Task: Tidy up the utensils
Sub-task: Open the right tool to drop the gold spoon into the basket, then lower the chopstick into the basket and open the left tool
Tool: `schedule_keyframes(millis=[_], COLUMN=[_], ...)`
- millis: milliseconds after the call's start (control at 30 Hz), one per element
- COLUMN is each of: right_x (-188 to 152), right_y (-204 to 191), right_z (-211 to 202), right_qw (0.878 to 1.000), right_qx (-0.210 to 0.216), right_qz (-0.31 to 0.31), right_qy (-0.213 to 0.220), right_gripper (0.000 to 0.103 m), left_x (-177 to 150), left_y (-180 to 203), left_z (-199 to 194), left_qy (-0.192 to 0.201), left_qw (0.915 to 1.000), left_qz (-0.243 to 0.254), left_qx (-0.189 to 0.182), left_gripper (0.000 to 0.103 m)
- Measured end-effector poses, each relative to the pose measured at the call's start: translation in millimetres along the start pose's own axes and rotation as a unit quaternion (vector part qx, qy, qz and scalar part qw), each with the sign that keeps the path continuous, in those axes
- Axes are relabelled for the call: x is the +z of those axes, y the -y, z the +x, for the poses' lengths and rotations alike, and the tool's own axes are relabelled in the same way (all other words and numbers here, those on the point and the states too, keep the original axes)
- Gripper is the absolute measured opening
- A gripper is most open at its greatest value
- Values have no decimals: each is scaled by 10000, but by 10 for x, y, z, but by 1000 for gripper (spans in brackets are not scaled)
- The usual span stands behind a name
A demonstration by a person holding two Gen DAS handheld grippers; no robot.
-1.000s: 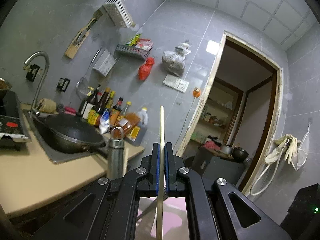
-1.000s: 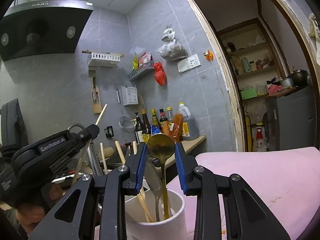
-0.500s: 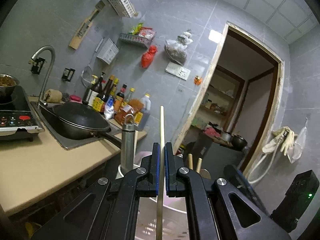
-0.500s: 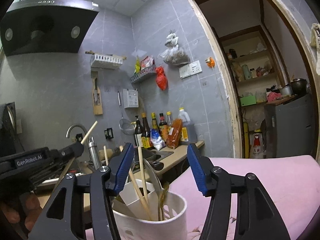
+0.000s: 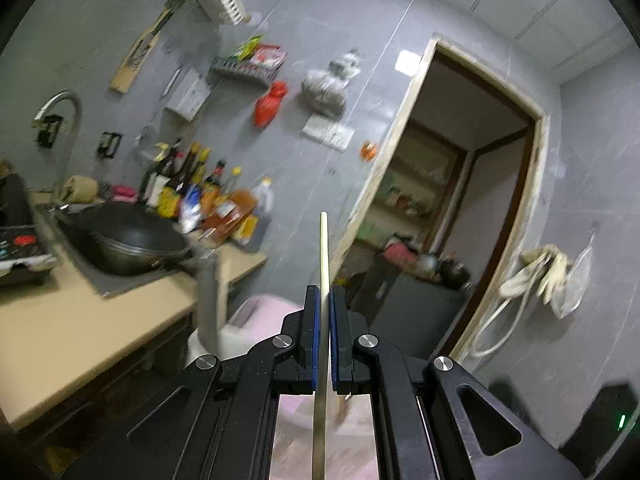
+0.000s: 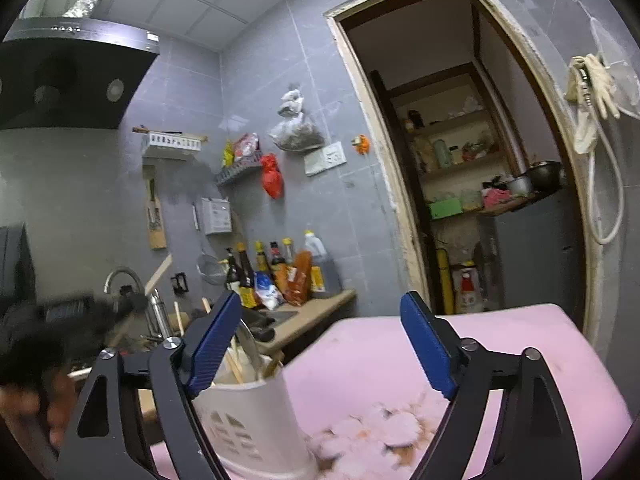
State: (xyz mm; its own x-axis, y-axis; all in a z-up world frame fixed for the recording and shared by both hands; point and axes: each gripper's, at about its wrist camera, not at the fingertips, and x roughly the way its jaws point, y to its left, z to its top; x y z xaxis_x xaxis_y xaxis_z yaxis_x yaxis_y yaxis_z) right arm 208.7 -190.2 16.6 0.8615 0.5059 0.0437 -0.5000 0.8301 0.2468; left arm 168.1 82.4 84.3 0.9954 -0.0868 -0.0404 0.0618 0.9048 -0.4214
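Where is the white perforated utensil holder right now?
Right wrist view, lower left: the white perforated plastic utensil holder stands on the pink surface, just behind the right hand-held gripper's left finger.

White perforated holder [image 6: 248, 424], pink surface [image 6: 500, 344], pale chopstick [image 5: 323, 264], black wok [image 5: 136, 240]

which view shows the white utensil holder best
The right wrist view: the white utensil holder stands on the pink surface with utensil handles rising from it. The left wrist view shows only a blurred white patch.
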Motion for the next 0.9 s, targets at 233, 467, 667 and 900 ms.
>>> schedule_keyframes(millis=[233,467,667,900], right_x=[-69,-80,-115,-139], right_y=[65,60,71,129], right_z=[-309,-357,-327,-311], right_qw=[9986,9975,9982,9984], right_qx=[-517,-664,-563,-513], right_qz=[10,-199,-185,-18], right_qy=[48,108,-86,-256], right_gripper=[103,103,103,103], left_x=[249,242,174,117], left_y=[-40,-204,-181,-207], left_z=[331,552,601,642], left_qy=[557,518,645,685], left_qw=[9965,9971,9971,9973], left_qz=[-255,-407,-277,-233], left_qx=[-567,-377,-304,-156], left_gripper=[2,2,2,3])
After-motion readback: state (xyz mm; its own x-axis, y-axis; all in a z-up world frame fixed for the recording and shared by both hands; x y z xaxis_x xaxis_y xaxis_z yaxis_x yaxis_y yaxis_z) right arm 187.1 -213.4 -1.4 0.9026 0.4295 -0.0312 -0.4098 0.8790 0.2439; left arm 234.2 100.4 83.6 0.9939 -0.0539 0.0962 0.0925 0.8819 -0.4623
